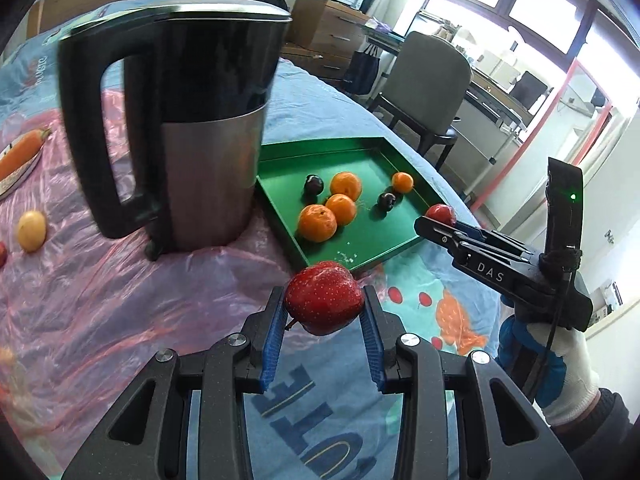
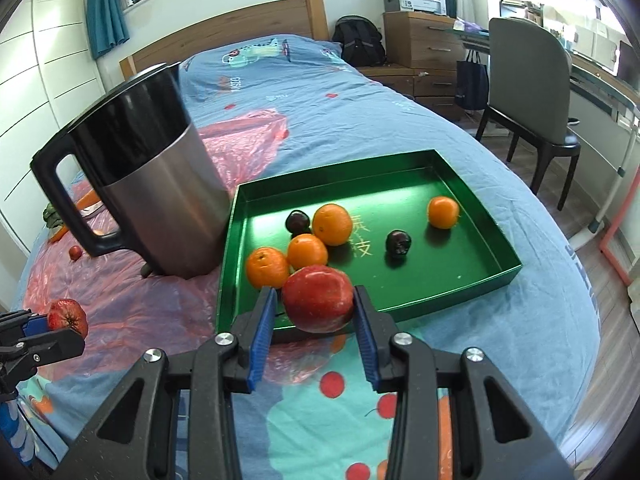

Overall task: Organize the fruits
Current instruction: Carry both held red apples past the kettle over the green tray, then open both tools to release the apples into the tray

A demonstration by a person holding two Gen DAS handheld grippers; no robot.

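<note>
My left gripper [image 1: 324, 304] is shut on a red apple [image 1: 324, 298] and holds it above the bed, just short of the near corner of the green tray [image 1: 360, 240]. My right gripper [image 2: 316, 306] is shut on another red apple [image 2: 318, 298] over the tray's near edge [image 2: 228, 280]. In the tray lie several oranges [image 2: 332, 224] and two dark plums [image 2: 398, 242]. The right gripper with its apple [image 1: 440, 214] also shows in the left wrist view, and the left gripper with its apple [image 2: 66, 316] shows in the right wrist view.
A black and steel kettle [image 1: 180, 120] stands just left of the tray on pink plastic sheet [image 1: 100, 300]. A yellow fruit [image 1: 31, 231] and a carrot on a plate [image 1: 20, 156] lie at far left. A small red fruit [image 2: 75, 253] lies behind the kettle. A chair [image 2: 532, 92] stands beside the bed.
</note>
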